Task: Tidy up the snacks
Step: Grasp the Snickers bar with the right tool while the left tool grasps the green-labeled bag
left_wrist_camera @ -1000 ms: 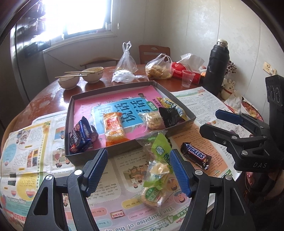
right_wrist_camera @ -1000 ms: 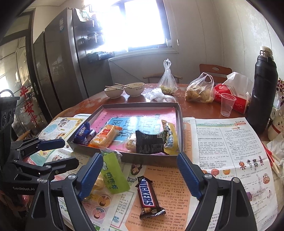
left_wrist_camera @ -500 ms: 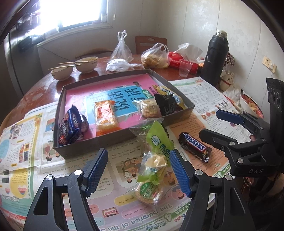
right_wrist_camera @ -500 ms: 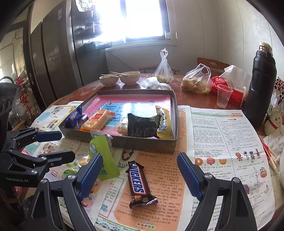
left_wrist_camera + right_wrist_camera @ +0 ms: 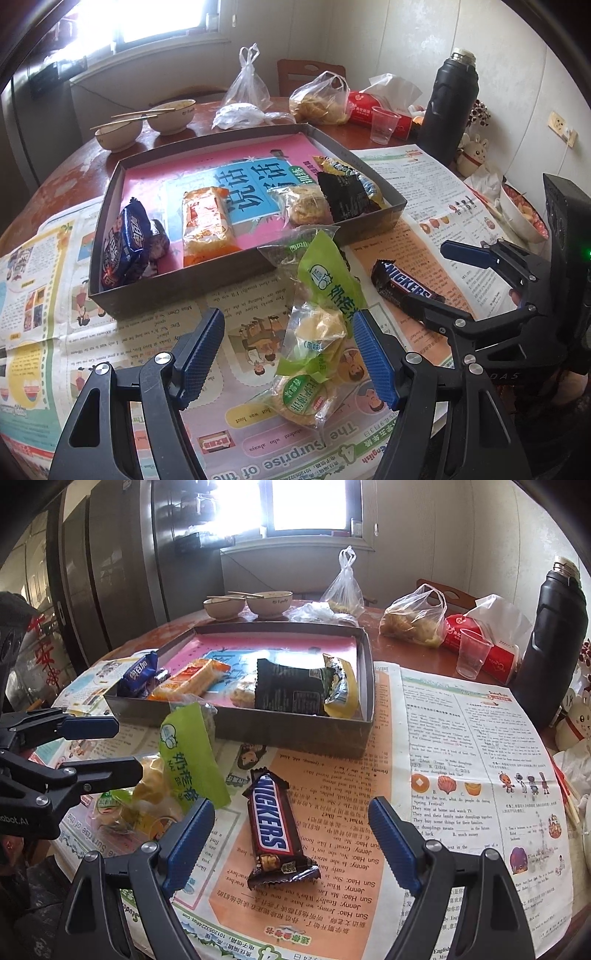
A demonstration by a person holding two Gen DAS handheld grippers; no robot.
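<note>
A shallow grey box (image 5: 207, 280) with a pink lining holds a blue packet (image 5: 123, 247), an orange packet (image 5: 207, 225), a clear-wrapped cookie (image 5: 306, 201), a black packet (image 5: 349, 199) and a yellow one. A green bag of biscuits (image 5: 317, 332) lies on the newspaper in front of the box, between the fingers of my open left gripper (image 5: 288, 358). A Snickers bar (image 5: 271, 830) lies between the fingers of my open right gripper (image 5: 290, 842). Neither gripper touches its snack. The box also shows in the right wrist view (image 5: 295, 731).
Two bowls with chopsticks (image 5: 147, 120), plastic bags (image 5: 319, 101), a red tissue pack, a plastic cup (image 5: 384, 123) and a black thermos (image 5: 450, 107) stand behind the box. Newspaper (image 5: 461, 775) covers the near table. A fridge (image 5: 122, 565) stands at left.
Both grippers have moved forward and down over the table. The green bag now sits between the left fingers and the Snickers bar between the right fingers. Jaws stay open.
</note>
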